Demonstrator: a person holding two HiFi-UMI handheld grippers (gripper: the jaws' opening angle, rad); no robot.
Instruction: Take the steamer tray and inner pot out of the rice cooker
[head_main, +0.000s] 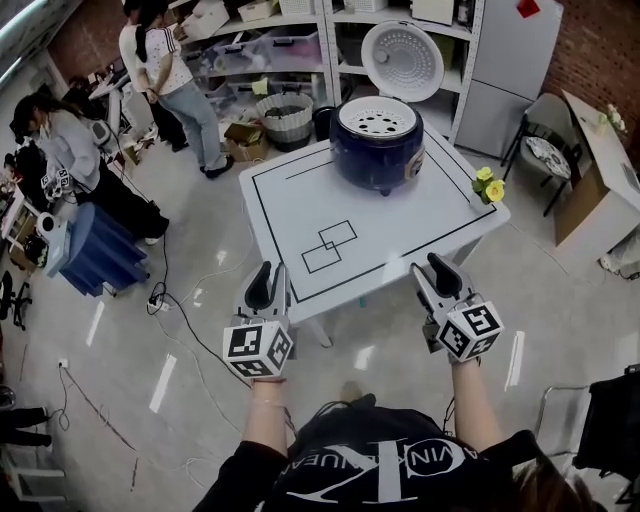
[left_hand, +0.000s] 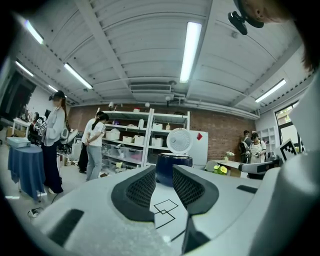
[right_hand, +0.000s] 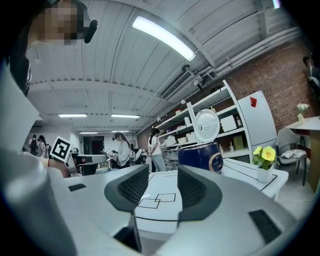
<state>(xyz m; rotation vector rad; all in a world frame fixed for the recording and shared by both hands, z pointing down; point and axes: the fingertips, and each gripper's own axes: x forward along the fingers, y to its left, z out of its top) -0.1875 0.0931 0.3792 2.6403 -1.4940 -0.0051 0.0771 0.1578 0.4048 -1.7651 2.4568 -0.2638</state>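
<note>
The steamer tray (head_main: 376, 117), white and perforated, sits in the mouth of the dark blue rice cooker (head_main: 377, 150). The cooker stands at the far side of the white surface (head_main: 400, 235) with its lid (head_main: 402, 58) swung up and back, so the way in from above is free. The inner pot presumably lies beneath the tray, but no view shows it.

Both tools are held level at the near edge, well apart from the cooker. The left gripper (head_main: 272, 283) and the right gripper (head_main: 432, 278) point toward it, one to each side, which looks like a set-up for taking the tray by opposite rims. The left fingers (left_hand: 140, 189) are released and stand a little apart, with only the distant cooker framed in the gap. The right fingers (right_hand: 131, 189) are spread wider and are also empty.

Yellow flowers (head_main: 489, 184) stand at the surface's right edge, clear of the cooker. Nothing has been lifted out yet, and I judge the approach to be the step in hand.
</note>
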